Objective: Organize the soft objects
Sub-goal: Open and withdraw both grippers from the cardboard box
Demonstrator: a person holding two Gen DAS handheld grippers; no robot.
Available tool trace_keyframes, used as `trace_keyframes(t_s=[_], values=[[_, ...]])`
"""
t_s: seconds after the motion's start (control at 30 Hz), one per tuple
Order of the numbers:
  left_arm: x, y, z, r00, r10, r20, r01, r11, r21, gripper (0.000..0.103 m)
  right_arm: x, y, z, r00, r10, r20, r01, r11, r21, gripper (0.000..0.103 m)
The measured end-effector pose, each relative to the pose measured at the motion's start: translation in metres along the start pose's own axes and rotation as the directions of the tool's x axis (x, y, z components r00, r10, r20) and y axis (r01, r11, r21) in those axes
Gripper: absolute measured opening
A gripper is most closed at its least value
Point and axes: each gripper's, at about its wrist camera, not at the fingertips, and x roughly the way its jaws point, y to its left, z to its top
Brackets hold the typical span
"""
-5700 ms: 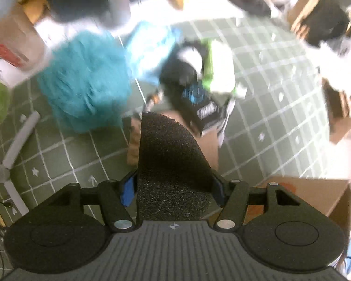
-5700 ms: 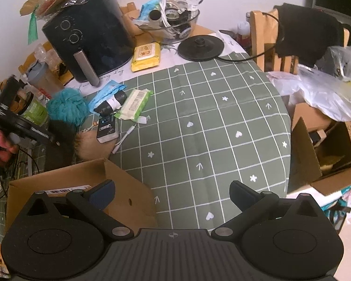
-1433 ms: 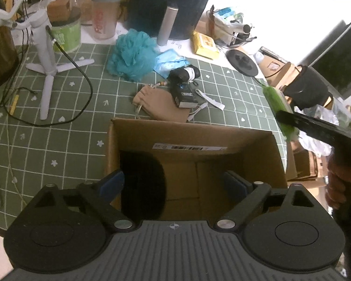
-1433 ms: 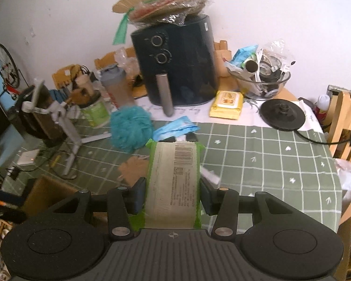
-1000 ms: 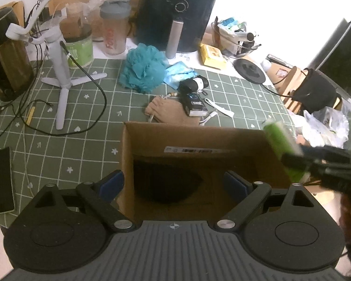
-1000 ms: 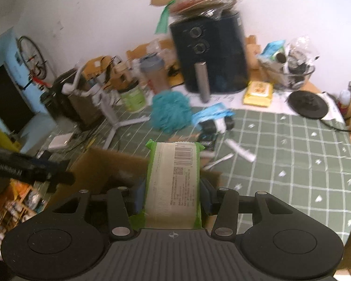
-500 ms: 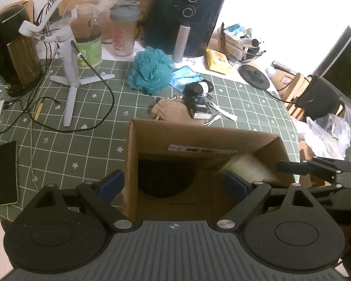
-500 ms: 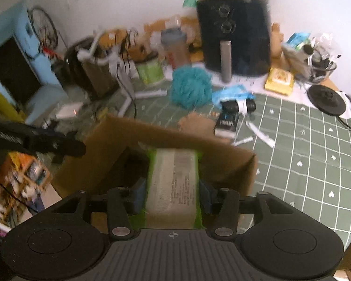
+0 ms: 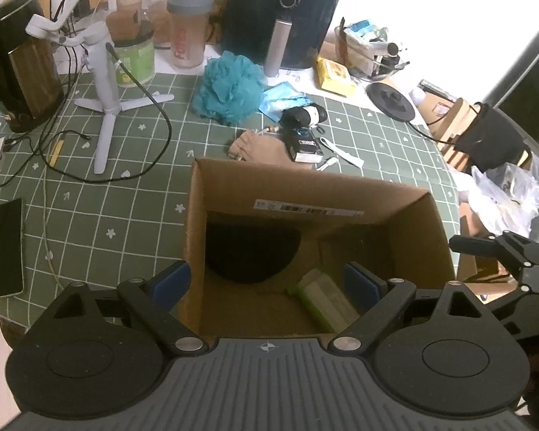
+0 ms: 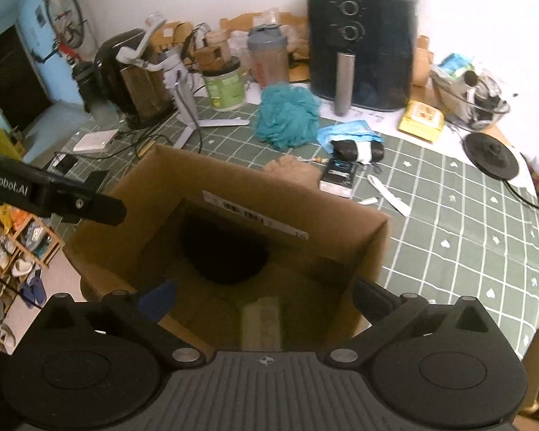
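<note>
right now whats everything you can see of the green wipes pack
The wipes pack is a flat, soft packet, pale on its face with bright green edges. It lies inside the cardboard box, on the floor toward the near right corner, angled diagonally. Nothing grips it. It looks separate from the black foam piece further back left. In the right wrist view it is blurred.

I let go of the wipes pack (image 9: 321, 300): right tool (image 10: 264, 296) went from clamped on it to jaws wide apart, and pack dropped to the floor of the cardboard box (image 9: 413, 222), lying next to the black foam pad (image 9: 249, 251) I'd put in w/ the left tool (image 9: 266, 282) earlier. Left tool went from gripping that pad to spread & empty above the box.
</note>
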Motion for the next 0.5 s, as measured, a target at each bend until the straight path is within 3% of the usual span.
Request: trace_keyframes(t_s=[0.5], values=[[0.003,-0.023,0.001,1.0,-0.018,-0.013,0.019,0.997,0.074,0.093,-0.006,-0.036,-0.016,0.999,-0.033,0.002,0.032,0.986,0.164,0.103]])
